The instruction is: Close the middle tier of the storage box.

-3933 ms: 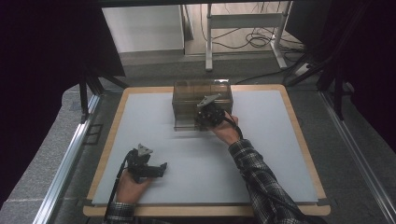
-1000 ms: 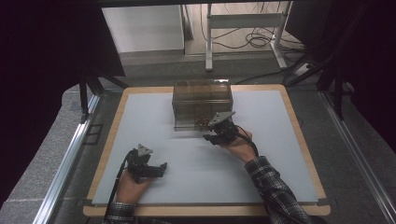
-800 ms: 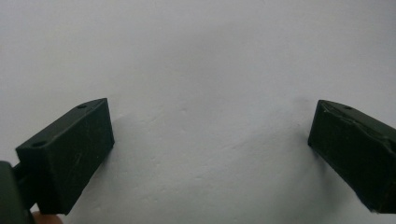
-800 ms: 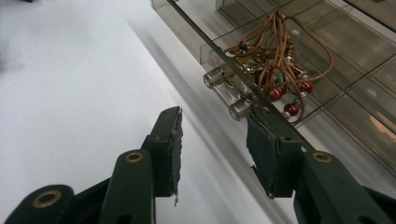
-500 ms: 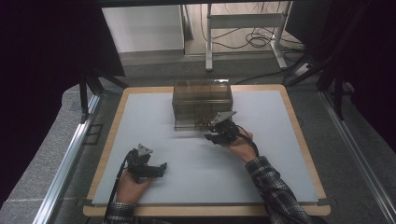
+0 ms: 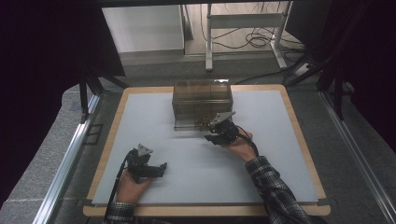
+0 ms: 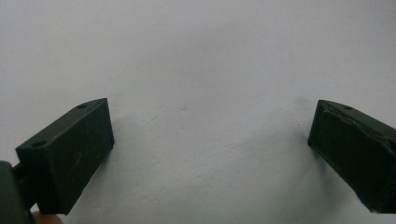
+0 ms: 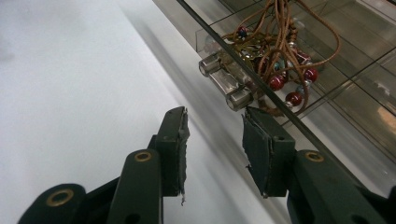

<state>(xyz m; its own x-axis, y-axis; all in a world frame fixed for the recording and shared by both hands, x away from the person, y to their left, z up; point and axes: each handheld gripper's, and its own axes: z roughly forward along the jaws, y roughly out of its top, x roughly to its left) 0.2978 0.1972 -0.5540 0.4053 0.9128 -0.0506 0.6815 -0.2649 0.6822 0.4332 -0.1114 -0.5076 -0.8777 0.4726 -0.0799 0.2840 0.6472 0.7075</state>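
With nothing gripped between its half-closed jaws, the right gripper should be aligned squarely on the clear handle of the smoked box's drawer at the table's far edge before closing; the left gripper rests wide open.

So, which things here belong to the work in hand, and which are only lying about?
In the job:
- clear drawer box
- its drawer handle
- beaded cord jewellery inside
- right gripper, jaws apart before the handle

Lying about:
- left gripper, open over bare mat
- desk frame and cables behind
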